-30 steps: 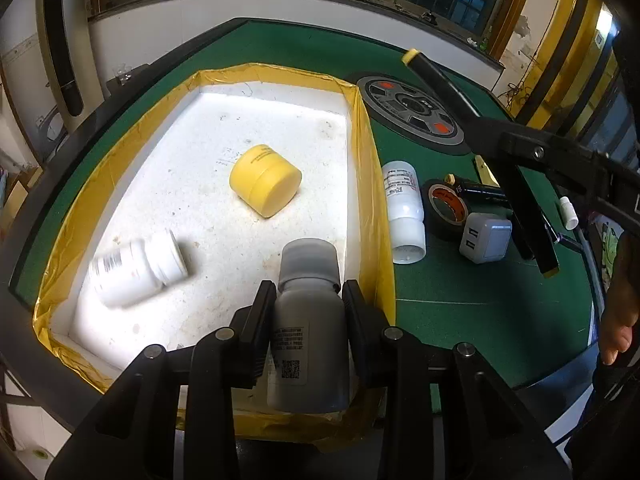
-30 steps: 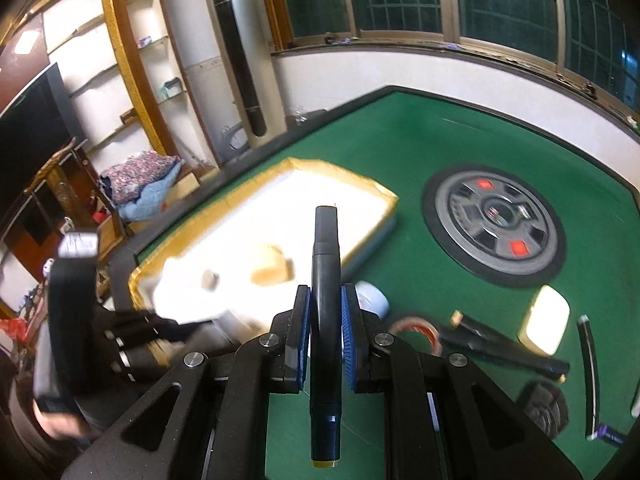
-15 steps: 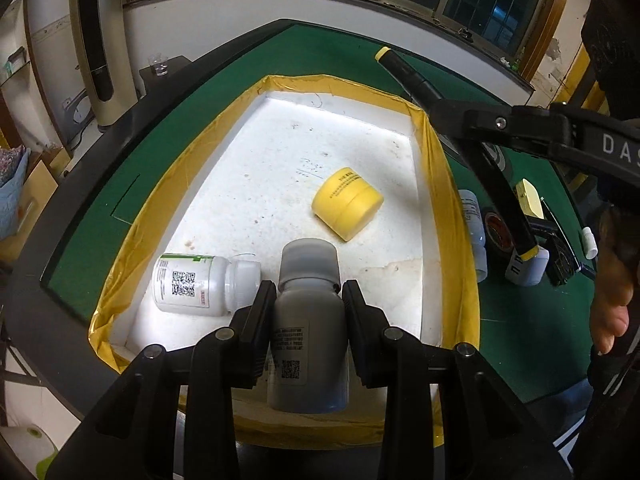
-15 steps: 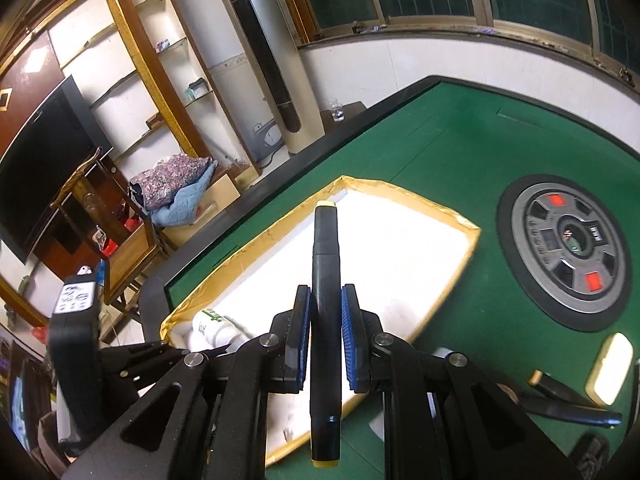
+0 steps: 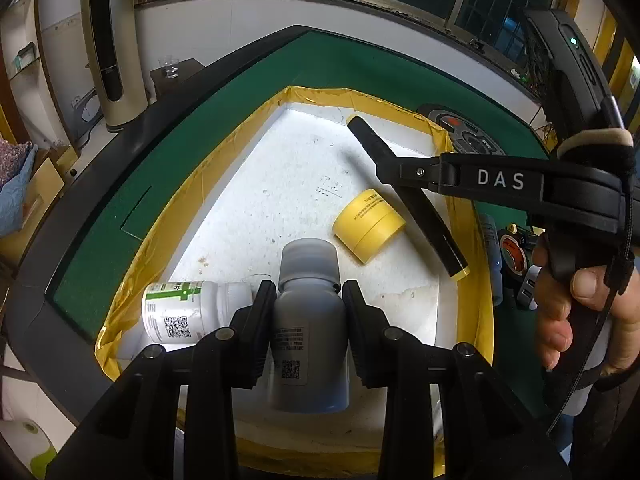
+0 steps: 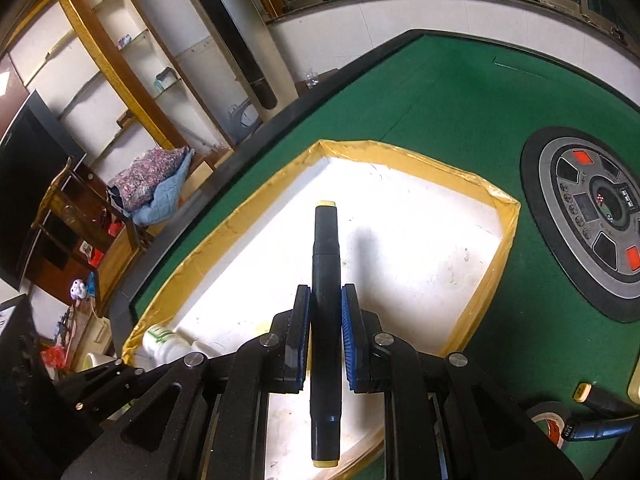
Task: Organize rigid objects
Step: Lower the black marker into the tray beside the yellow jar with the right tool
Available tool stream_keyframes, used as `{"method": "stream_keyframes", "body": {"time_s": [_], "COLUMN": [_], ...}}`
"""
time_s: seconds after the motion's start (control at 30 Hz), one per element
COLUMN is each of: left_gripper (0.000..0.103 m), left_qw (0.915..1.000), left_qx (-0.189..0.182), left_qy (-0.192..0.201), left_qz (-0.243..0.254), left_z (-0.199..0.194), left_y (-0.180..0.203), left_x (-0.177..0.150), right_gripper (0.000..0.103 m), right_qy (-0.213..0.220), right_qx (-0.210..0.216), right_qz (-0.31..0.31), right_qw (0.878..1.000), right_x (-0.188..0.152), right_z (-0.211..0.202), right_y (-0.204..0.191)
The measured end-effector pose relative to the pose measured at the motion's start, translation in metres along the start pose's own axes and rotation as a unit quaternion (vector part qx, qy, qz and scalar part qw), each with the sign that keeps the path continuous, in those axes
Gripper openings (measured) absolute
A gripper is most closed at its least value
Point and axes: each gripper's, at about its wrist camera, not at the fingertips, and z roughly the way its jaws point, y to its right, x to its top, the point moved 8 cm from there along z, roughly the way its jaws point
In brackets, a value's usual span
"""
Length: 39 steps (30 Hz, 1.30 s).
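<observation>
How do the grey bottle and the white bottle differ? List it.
The grey bottle is clamped in the left gripper, above the tray; the white bottle lies free on its side on the tray floor. The grey bottle is plain grey with a grey cap; the white bottle has a green-marked label. Both are capped plastic bottles that carry a QR code.

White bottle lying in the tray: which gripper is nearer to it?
Left. The left gripper, gripping a gray bottle, sits right beside the white bottle; the right gripper, holding a marker, hangs farther off.
</observation>
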Motion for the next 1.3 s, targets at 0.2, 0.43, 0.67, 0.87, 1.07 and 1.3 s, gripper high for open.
{"method": "stream_keyframes", "body": {"time_s": [0.2, 0.43, 0.67, 0.87, 1.07, 1.3], "left_gripper": [0.032, 0.032, 0.032, 0.032, 0.032, 0.032], "left_qw": [1.0, 0.9999, 0.9997, 0.9996, 0.9996, 0.9997], "left_qx": [0.0, 0.0, 0.005, 0.008, 0.011, 0.01], "left_qy": [-0.006, -0.011, -0.017, -0.018, -0.017, -0.016], "left_qz": [0.003, 0.012, 0.018, 0.018, 0.019, 0.018], "left_z": [0.003, 0.009, 0.013, 0.015, 0.016, 0.015], "left_y": [0.002, 0.009, 0.011, 0.011, 0.012, 0.012], "left_x": [-0.004, -0.004, -0.006, -0.006, -0.006, -0.007], "right_gripper": [0.013, 0.013, 0.013, 0.013, 0.013, 0.013], "right_qy": [-0.002, -0.002, -0.011, -0.024, -0.029, -0.031], "right_qx": [-0.009, -0.016, -0.027, -0.045, -0.054, -0.061], "right_qz": [-0.004, -0.017, -0.04, -0.065, -0.079, -0.083], "right_qw": [1.0, 1.0, 0.999, 0.997, 0.995, 0.994], "right_x": [0.001, 0.003, 0.004, 0.002, 0.001, 0.0], "right_z": [0.002, 0.005, 0.012, 0.019, 0.021, 0.021], "right_y": [0.008, 0.01, 0.007, 0.005, 0.004, 0.005]}}
